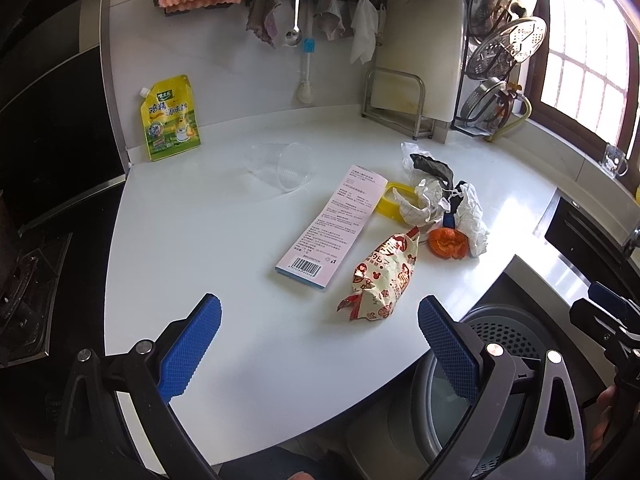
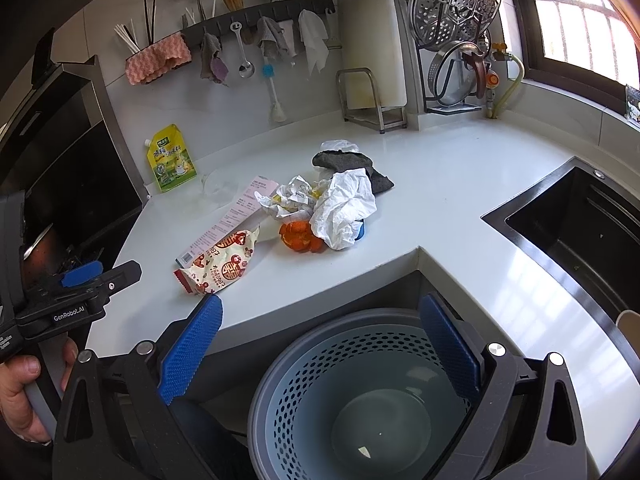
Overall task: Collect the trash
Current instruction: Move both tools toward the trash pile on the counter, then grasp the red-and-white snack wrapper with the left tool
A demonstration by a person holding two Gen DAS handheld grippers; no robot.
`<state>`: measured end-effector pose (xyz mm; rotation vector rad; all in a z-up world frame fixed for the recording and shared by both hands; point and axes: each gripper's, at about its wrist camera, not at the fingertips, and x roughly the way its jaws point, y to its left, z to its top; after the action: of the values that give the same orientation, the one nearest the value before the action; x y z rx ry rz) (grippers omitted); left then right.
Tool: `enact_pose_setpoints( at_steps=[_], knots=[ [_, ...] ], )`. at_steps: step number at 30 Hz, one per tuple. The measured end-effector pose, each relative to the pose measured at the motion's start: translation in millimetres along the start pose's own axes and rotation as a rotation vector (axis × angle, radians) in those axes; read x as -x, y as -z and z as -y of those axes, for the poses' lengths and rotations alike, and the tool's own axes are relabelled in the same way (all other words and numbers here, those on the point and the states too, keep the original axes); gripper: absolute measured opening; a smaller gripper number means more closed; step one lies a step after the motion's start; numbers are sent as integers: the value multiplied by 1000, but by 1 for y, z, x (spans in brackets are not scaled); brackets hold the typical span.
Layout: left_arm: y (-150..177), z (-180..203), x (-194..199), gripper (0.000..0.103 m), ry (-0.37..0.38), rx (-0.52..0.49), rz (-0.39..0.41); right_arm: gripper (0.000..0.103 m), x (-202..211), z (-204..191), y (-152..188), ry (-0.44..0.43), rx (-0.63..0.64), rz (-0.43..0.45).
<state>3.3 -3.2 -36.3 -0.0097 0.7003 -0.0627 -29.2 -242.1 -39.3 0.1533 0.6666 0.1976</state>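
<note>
A white counter (image 1: 240, 340) is seen in both views, bent around a corner where a grey bin (image 2: 320, 380) with a perforated inner basket is set below its edge. A dark sink (image 2: 580, 232) is sunk into the counter on the right. Against the back wall a cutting board (image 2: 372, 40) is stood in a metal rack, with steamer trays and lids (image 2: 456, 4) hung beside it.

The trash is gathered near the middle of the counter. A long pink box (image 1: 332, 224) is laid flat, barcode end nearest the left gripper. Just beside it, a printed snack wrapper (image 1: 380, 276) is laid with its torn red end toward the counter edge. Behind the wrapper, crumpled white paper (image 2: 344, 208) is piled against orange peel (image 2: 300, 236), and a grey rag (image 2: 348, 164) is draped behind the pile. Something yellow (image 1: 390, 200) is tucked under the box's far end; it may be a lid or a ring, but too little is shown. A clear plastic cup (image 1: 284, 164) is tipped on its side, apart from the pile, and a yellow pouch (image 1: 170, 118) is stood upright against the wall.

The left gripper (image 1: 320, 344) is held above the near counter with its blue pads spread wide and nothing between them. The right gripper (image 2: 320, 344) is held above the bin, also spread wide and empty. A hand (image 2: 24, 392) is seen gripping the left tool's handle.
</note>
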Motion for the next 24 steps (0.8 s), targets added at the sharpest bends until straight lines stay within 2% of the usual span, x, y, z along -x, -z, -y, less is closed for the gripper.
enact_pose_setpoints(
  at_steps=[8,19,24],
  knots=[
    [0,27,-16,97,95,-71,-33,94,-4,13,3,3,-22,-7],
    [-13,53,-48,97,78,-160,-68,94,-10,33,1,9,-51,-13],
    [-12,65,-66,97,36,-238,-74,94,-16,38,0,9,-56,-18]
  ],
)
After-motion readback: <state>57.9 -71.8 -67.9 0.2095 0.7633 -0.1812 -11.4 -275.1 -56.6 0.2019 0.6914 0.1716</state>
